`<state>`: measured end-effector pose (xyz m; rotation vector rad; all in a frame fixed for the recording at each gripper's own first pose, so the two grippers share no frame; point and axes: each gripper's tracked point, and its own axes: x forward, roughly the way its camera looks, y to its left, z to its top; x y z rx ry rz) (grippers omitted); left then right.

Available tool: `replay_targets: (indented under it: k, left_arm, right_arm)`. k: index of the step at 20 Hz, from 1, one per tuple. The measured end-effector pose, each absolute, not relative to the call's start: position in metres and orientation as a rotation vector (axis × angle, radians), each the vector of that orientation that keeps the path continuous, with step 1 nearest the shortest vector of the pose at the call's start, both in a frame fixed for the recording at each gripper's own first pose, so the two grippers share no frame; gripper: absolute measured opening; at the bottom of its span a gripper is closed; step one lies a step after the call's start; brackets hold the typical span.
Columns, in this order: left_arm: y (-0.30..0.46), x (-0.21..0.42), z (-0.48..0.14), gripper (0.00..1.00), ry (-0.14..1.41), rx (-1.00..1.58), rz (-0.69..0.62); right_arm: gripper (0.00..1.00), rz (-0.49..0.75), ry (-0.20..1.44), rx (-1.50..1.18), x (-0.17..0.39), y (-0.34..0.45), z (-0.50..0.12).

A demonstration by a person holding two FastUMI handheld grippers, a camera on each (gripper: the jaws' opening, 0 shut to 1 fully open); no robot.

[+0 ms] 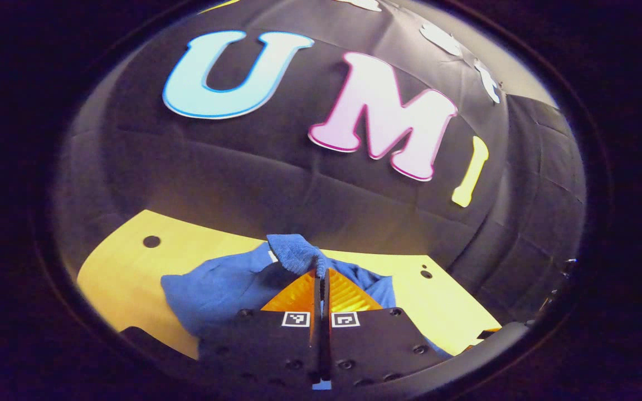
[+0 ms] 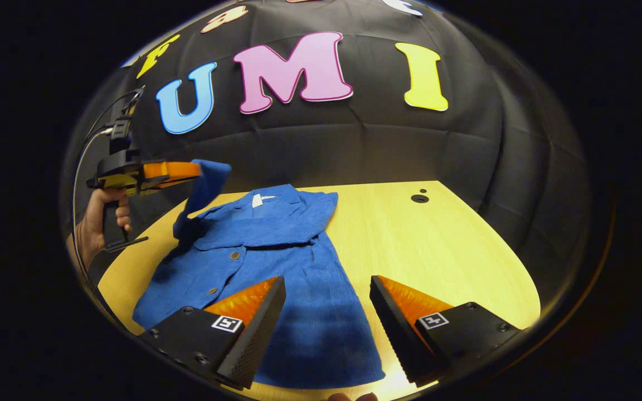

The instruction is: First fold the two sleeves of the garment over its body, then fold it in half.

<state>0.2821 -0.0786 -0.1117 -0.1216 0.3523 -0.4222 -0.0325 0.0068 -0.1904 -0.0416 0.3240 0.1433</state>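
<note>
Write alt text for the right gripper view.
A blue garment lies on a yellow table, one sleeve lifted by the left gripper in a hand. The right gripper hovers above it, jaws apart.

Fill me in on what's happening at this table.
A person is folding a blue garment on the yellow table. The left gripper is shut on one sleeve, lifted above the table. The other sleeve already lies across the body. The right gripper hovers open over the hem.

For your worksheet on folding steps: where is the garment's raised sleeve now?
In the right gripper view, the sleeve hangs pinched in the left gripper, above the garment's left edge.
</note>
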Motion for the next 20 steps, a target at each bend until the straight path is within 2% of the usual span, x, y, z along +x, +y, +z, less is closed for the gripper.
replay_targets:
  k: [4, 6, 9, 10, 12, 15, 17, 18, 20]
  left_arm:
    - [-0.159, 0.294, -0.130, 0.00, 0.388, -0.142, -0.497]
    - [-0.180, 0.299, -0.137, 0.25, 0.393, -0.184, -0.507]
    - [-0.177, 0.292, -0.142, 0.75, 0.397, -0.268, -0.487]
    - [-0.169, 0.289, -0.149, 0.86, 0.396, -0.281, -0.462]
    - [-0.126, 0.263, -0.162, 0.85, 0.409, -0.254, -0.382]
    - [-0.041, 0.193, -0.193, 0.85, 0.493, -0.127, -0.233]
    - [0.020, 0.133, -0.224, 0.84, 0.624, -0.033, -0.138]
    - [0.046, 0.103, -0.238, 0.81, 0.695, -0.004, -0.091]
    - [0.082, 0.047, -0.268, 0.85, 0.853, 0.010, -0.021]
  right_arm:
    - [0.98, 0.135, 0.323, -0.053, -0.030, -0.008, -0.194]
    - [0.98, 0.136, 0.325, -0.044, -0.028, -0.011, -0.196]
    - [0.98, 0.140, 0.352, -0.012, -0.024, -0.016, -0.205]
    - [0.98, 0.144, 0.365, -0.002, -0.026, -0.016, -0.208]
    - [0.97, 0.145, 0.416, 0.015, -0.030, -0.018, -0.221]
    - [0.98, 0.143, 0.521, 0.048, -0.044, -0.022, -0.245]
    - [0.98, 0.130, 0.599, 0.057, -0.055, -0.027, -0.265]
    - [0.98, 0.120, 0.632, 0.057, -0.059, -0.031, -0.272]
    - [0.98, 0.097, 0.706, 0.040, -0.069, -0.038, -0.289]
